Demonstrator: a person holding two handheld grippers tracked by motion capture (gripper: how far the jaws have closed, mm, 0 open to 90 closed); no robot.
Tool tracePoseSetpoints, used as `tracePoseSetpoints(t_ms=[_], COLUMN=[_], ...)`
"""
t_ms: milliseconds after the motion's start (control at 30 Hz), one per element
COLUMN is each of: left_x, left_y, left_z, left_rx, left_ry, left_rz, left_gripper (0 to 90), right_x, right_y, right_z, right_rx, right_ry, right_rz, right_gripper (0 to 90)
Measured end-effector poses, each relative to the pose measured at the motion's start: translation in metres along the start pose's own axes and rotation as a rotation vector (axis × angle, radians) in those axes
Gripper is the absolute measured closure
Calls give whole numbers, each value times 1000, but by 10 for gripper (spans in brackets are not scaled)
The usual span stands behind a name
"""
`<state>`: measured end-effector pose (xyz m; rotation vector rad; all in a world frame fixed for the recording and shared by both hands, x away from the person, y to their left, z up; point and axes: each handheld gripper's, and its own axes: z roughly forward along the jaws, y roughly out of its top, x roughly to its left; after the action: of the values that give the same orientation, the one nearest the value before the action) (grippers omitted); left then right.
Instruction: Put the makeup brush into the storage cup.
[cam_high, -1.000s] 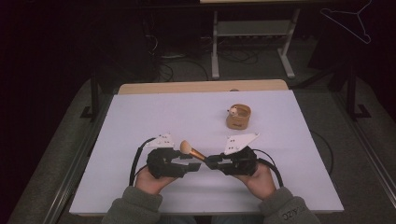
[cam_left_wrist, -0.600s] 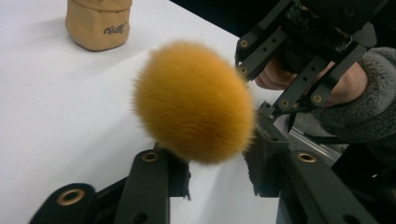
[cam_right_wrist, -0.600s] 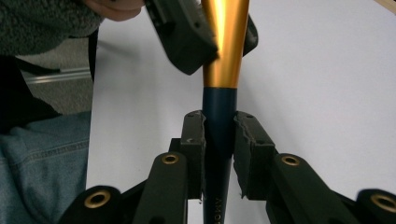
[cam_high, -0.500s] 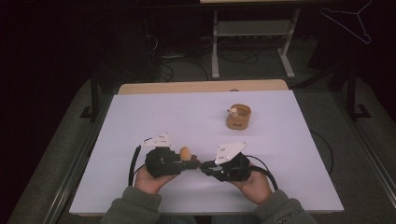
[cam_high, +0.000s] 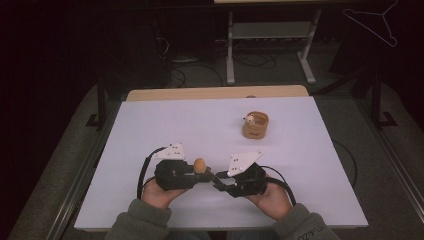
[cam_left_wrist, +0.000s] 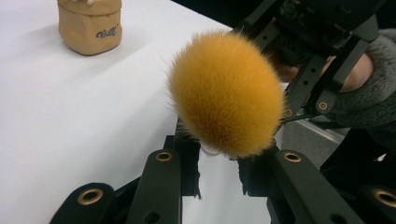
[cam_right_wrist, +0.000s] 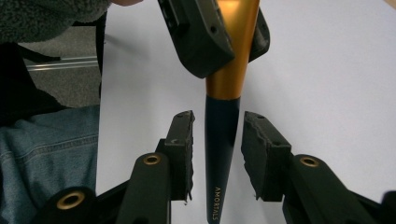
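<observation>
A makeup brush has a fluffy orange head (cam_left_wrist: 226, 93), a gold ferrule (cam_right_wrist: 231, 60) and a dark blue handle (cam_right_wrist: 222, 154). My left gripper (cam_left_wrist: 217, 149) is shut on it just below the head; in the high view the brush head (cam_high: 200, 165) sticks up above my left gripper (cam_high: 206, 176). My right gripper (cam_right_wrist: 218, 126) is open, one jaw on each side of the handle, with gaps on both sides. From above, my right gripper (cam_high: 220, 183) meets the left tip to tip near the table's front edge.
A small tan pouch (cam_high: 255, 125) with something pale inside stands at the back right of the white table (cam_high: 150, 125); the pouch (cam_left_wrist: 89, 23) is upright. Metal shelf legs (cam_high: 231, 50) and cables lie on the floor beyond.
Both hands have drawn back toward the front edge and closer together. The brush head has swung from pointing away to standing over the left gripper.
</observation>
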<state>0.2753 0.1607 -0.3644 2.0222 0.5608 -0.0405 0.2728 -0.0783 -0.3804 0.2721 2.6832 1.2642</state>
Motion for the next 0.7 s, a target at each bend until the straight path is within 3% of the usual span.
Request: tracePoseSetpoints(t_ms=[100, 167, 267, 367, 533, 700], left_x=[-3, -5, -8, -9, -9, -6], left_y=[2, 3, 4, 4, 3, 3], left_z=[1, 3, 6, 7, 7, 4], left_rx=[24, 30, 47, 65, 55, 56], left_ry=[10, 5, -4, 3, -5, 17], left_rz=[21, 24, 43, 55, 38, 54], left_gripper=[723, 724, 724, 724, 711, 629], right_x=[2, 2, 4, 4, 3, -2], right_y=[2, 3, 3, 3, 1, -5], right_z=[1, 4, 6, 10, 9, 9], right_rx=[16, 28, 34, 39, 29, 15], right_ry=[1, -5, 2, 12, 35, 38], right_rz=[24, -6, 10, -10, 28, 70], right_gripper=[632, 646, 685, 727, 732, 733])
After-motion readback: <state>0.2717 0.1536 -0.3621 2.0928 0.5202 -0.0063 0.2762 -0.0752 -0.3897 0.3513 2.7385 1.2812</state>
